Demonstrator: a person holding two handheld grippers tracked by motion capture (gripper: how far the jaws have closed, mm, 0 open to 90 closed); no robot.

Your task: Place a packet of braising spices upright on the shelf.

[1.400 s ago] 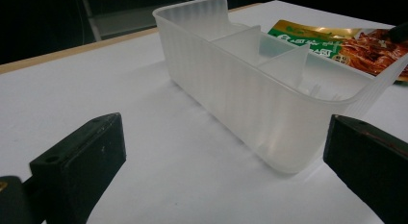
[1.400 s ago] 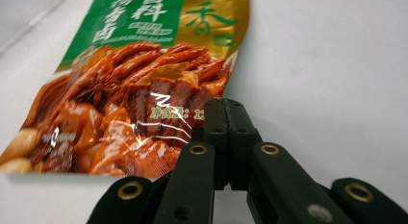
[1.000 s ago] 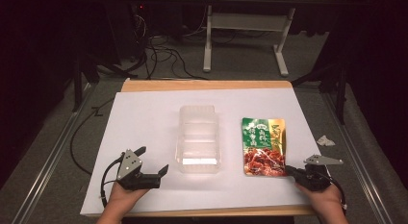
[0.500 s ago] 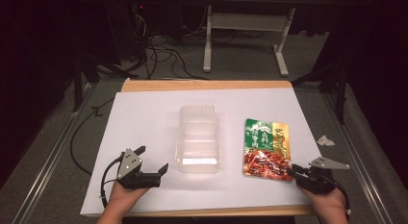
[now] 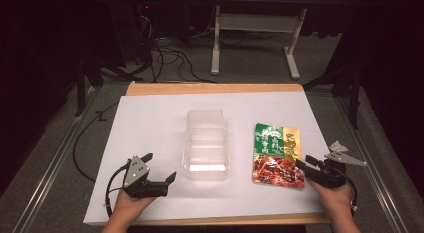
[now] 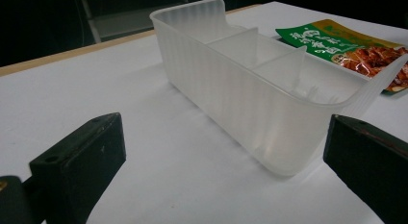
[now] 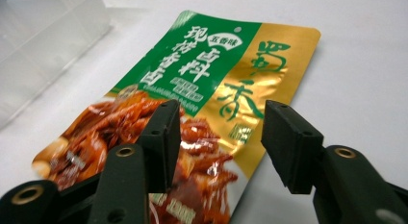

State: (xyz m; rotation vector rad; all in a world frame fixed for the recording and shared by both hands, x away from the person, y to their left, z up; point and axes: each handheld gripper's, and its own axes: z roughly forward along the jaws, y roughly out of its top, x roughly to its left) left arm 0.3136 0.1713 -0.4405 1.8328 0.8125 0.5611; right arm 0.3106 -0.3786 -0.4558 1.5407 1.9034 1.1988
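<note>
The pouch [image 5: 277, 155] lies flat on the white sheet [image 5: 150, 123], just right of the tray [image 5: 206, 145] with a strip of bare sheet between them; its green and gold end points away from the person, its red food picture toward them. The right gripper [image 5: 301, 161] sits at the pouch's near right corner. In the right gripper view its jaws have just been opening and now stand released, partway apart, over the pouch's [image 7: 192, 104] lower edge — the pads [image 7: 166, 137] press on nothing.

The tray is clear plastic, long and narrow, running away from the person, with cross walls dividing it into compartments, all bare. It stands near the sheet's middle. In the left gripper view the tray [image 6: 250, 89] rises close ahead and the pouch's [image 6: 346, 46] top shows beyond its far rim, so the tray stands between the left gripper [image 5: 161, 169] and the pouch. That gripper rests left of the tray's near end, jaws spread wide with nothing in them.

Left of the tray the sheet is open right to its edge; beyond the tray it runs bare to a strip of wooden table [image 5: 215, 88]. Right of the pouch only a narrow margin is left before the sheet's edge, and the right hand [image 5: 336, 195] fills the near part of it. A table frame [image 5: 252, 28] and cables [image 5: 160, 53] stand on the floor well beyond.
</note>
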